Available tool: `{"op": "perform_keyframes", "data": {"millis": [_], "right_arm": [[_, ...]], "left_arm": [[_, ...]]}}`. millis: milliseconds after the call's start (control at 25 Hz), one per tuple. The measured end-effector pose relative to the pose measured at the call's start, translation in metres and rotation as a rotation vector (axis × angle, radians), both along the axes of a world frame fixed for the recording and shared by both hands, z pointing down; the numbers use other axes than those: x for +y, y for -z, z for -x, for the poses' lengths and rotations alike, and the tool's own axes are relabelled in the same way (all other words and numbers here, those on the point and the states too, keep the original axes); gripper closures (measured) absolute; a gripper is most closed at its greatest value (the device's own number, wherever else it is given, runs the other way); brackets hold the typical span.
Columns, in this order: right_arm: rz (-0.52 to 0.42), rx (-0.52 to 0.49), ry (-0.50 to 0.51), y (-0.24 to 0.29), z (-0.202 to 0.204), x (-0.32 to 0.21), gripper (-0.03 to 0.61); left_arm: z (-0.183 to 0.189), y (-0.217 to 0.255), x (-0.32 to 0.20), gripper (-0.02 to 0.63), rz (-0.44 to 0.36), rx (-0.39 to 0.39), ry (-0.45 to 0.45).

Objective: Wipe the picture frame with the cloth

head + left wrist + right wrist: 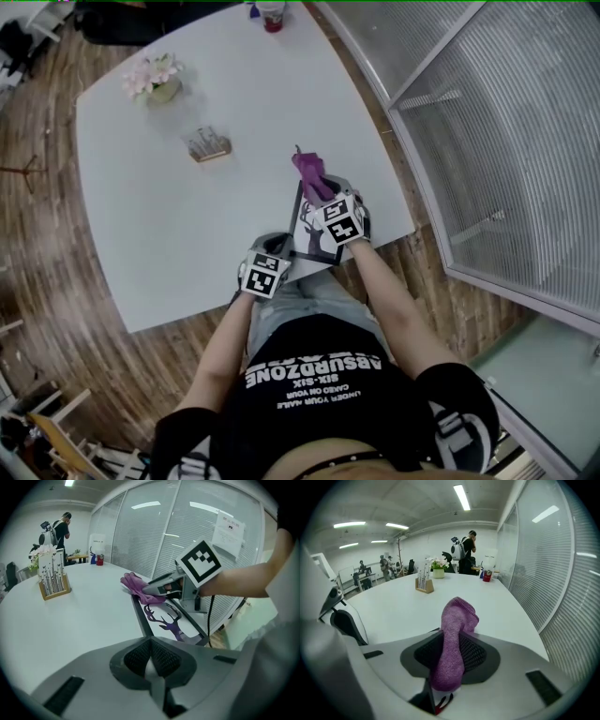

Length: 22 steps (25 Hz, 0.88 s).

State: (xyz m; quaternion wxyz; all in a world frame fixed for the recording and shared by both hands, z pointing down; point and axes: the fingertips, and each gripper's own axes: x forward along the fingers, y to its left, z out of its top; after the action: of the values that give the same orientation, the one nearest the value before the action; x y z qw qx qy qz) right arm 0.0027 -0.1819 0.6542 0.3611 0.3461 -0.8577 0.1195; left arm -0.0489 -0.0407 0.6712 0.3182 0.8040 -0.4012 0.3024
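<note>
The purple terry cloth (457, 620) was held clamped in the right tool (450, 656) at the far end of the black-edged deer-print picture frame (310, 236), with the left tool (151, 660) closed on nothing at its near corner.

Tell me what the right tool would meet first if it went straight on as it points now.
Its cloth leads, and ahead lies only bare table. The wooden holder stands left of that line and far off, so the way looks free, though depth is hard to judge.

Table (141, 216) left half bare, passable; picture frame (312, 242) fills near edge; card holder (208, 144), flowers (155, 79) far; partition (506, 141) probably tight right.
</note>
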Motion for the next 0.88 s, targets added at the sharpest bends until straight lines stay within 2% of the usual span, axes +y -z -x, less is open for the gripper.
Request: {"op": "perform_keyframes", "data": {"millis": [80, 160, 320, 880], "right_arm": [[0.003, -0.033, -0.035, 0.0, -0.001, 0.0, 0.465], [-0.006, -0.038, -0.043, -0.001, 0.0, 0.001, 0.465], [-0.019, -0.027, -0.02, -0.001, 0.008, 0.005, 0.465], [0.033, 0.01, 0.033, -0.002, 0.01, 0.019, 0.466]], "left_arm": [[0.0, 0.0, -0.001, 0.598, 0.021, 0.02, 0.009], [0.0, 0.0, -0.001, 0.598, 0.011, 0.004, -0.01], [-0.001, -0.001, 0.0, 0.598, -0.028, -0.034, -0.02], [-0.001, -0.001, -0.002, 0.598, -0.032, -0.019, 0.033]]}}
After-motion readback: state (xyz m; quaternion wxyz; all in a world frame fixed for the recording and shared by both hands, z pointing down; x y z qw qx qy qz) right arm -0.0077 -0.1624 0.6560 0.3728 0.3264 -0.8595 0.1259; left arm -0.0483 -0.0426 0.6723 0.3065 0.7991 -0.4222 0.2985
